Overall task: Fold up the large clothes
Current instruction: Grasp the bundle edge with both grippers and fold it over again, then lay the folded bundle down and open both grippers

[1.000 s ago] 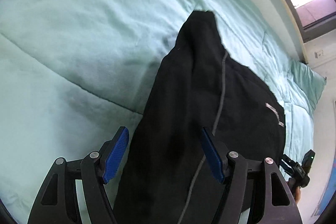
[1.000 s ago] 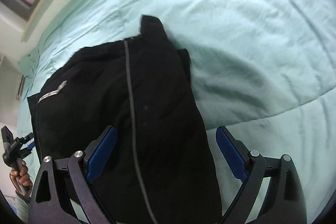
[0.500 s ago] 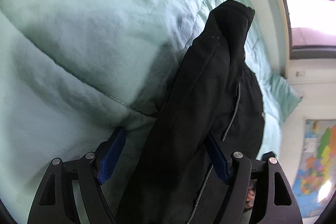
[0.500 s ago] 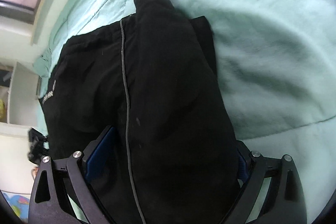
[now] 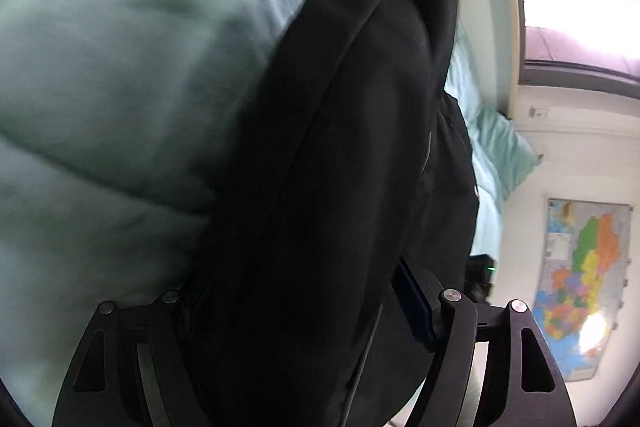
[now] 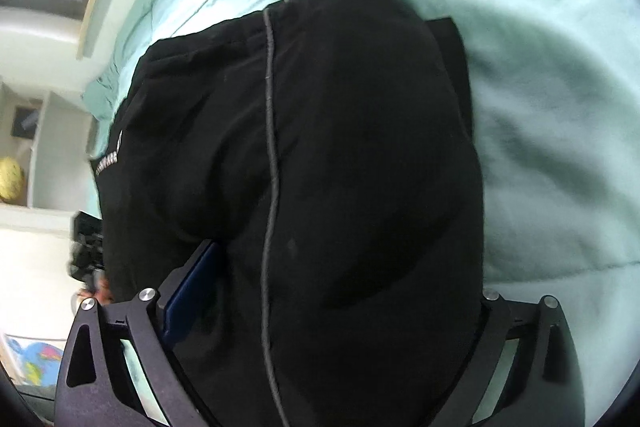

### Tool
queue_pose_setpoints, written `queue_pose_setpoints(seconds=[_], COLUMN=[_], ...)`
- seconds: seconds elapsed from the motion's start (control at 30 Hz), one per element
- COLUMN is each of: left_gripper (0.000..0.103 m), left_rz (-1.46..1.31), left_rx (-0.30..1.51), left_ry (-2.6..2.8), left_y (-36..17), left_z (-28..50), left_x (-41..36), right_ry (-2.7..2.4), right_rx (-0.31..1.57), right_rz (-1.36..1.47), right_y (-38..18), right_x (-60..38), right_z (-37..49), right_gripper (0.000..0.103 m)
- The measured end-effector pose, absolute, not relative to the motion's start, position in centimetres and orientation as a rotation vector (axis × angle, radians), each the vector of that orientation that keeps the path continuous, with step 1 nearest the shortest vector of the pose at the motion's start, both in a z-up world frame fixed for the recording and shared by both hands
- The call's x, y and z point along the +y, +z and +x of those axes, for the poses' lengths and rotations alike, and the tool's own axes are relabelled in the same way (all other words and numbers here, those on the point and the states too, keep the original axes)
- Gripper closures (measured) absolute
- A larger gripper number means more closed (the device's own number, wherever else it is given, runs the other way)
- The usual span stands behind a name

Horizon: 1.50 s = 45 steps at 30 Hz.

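A black garment (image 5: 340,147) with a grey piping line (image 6: 272,147) and a small white logo (image 6: 108,159) lies folded lengthwise on a mint green duvet (image 5: 120,67). My left gripper (image 5: 296,295) straddles its near end, jaws wide apart. Fabric bulges between them and hides the left pad; the blue right pad (image 5: 412,303) shows beside the cloth. My right gripper (image 6: 338,287) straddles the same end from the other side. Its jaws are opening with the garment (image 6: 360,107) between them. The blue left pad (image 6: 192,287) is visible; cloth covers the right one.
The duvet (image 6: 560,107) spreads wide around the garment. A green pillow (image 5: 500,147) lies at the bed's far end under a window (image 5: 560,7). A coloured map (image 5: 580,287) hangs on the wall. A shelf holds a yellow object (image 6: 10,179).
Both grippers have sunk close onto the garment, which now fills each view and covers the outer pads. The right jaws stand a little wider than before.
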<state>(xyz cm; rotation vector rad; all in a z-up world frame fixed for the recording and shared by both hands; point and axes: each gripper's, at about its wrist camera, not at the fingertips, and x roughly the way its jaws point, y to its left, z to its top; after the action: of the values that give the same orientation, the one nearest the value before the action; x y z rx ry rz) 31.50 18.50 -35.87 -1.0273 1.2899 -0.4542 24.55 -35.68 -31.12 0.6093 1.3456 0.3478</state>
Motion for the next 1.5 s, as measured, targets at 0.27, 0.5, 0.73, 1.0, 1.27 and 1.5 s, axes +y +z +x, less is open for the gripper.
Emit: queue_pose_setpoints(seconds=[0.27, 0.5, 0.73, 1.0, 1.27, 1.5], left_gripper=[0.060, 0.066, 0.066, 0.065, 0.063, 0.046], left_rz=[-0.899, -0.868, -0.866, -0.857, -0.962, -1.090], left_rx=[1.193, 1.053, 0.907, 0.873, 1.076, 1.329], left_ry=[-0.434, -0.540, -0.658, -0.704, -0.621, -0.297], left_y=[-32.7, -25.9, -16.9, -12.9, -20.1, -31.6], left_z=[30.1, 26.8, 18.8, 7.5, 3.6, 2.8], left_x=[16.6, 13.9, 11.6, 13.9, 14.8, 19.5], right_ry=[0.351, 0.395, 0.483, 0.472, 0.388, 0.121], right_rx=[1.269, 1.140, 1.015, 0.965, 1.152, 1.327], right_rz=[0.613, 0.417, 0.460, 0.466, 0.471, 0.657], right_y=[-30.3, -24.2, -16.8, -9.9, -11.4, -21.5], right_x=[-36.0, -34.2, -34.0, -34.1, -34.8, -39.8], right_z=[22.6, 19.0, 11.4, 1.1, 1.2, 0.8], right_gripper=[0.019, 0.063, 0.065, 0.065, 0.065, 0.049])
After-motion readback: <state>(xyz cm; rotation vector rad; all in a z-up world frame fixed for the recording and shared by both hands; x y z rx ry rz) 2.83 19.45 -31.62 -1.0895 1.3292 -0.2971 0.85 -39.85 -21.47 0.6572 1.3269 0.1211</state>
